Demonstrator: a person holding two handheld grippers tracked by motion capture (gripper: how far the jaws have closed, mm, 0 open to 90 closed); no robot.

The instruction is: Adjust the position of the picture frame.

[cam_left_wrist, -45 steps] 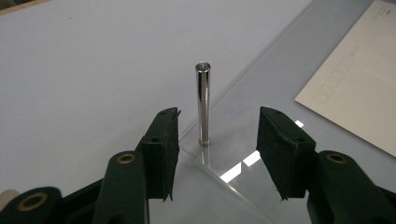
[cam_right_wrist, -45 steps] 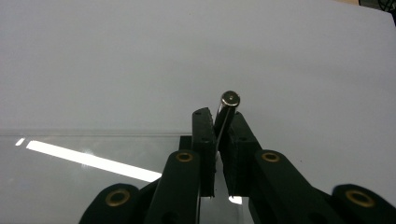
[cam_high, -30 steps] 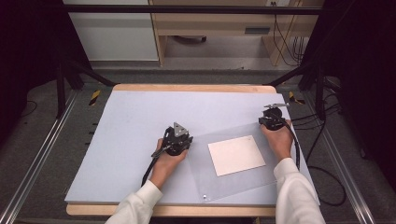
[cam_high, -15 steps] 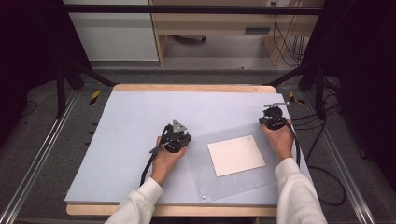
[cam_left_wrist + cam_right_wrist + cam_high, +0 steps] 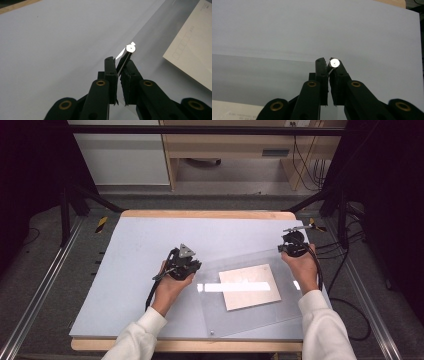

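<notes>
Grey tabletop (image 5: 125,270) with a wooden edge, dark floor and metal rails to either side, pale cabinet and wooden furniture beyond. High view: clear sheet (image 5: 250,320) lying across the near right part of the tabletop, with a tan card (image 5: 250,286) under or inside it and a bright glare band across both. Left hand-held gripper (image 5: 184,262) at the sheet's far left corner, held in the left hand (image 5: 170,287), grey three-cornered plate on top, cable trailing down beside the sleeve. Right hand-held gripper (image 5: 294,245) at the sheet's far right corner, held in the right hand (image 5: 302,270). Far edge of the sheet looks raised off the tabletop between the two, near edge down by the front rim.

Left gripper view: left hand-held gripper (image 5: 120,72) nearly closed, black jaws pinching the sheet's corner edge-on, a small shiny stud (image 5: 130,47) at that corner just above the jaw tips. Sheet (image 5: 155,37) running away to the right, card (image 5: 192,47) with faint printed boxes at the right edge, bare tabletop (image 5: 50,50) to the left.

Right gripper view: right hand-held gripper (image 5: 328,68) likewise clamped nearly shut on the sheet's other far corner, round shiny stud (image 5: 335,63) right at the jaw tips. Sheet (image 5: 262,75) stretching off to the left as a greyer band over the tabletop (image 5: 312,25), strip of card (image 5: 234,110) at lower left.
</notes>
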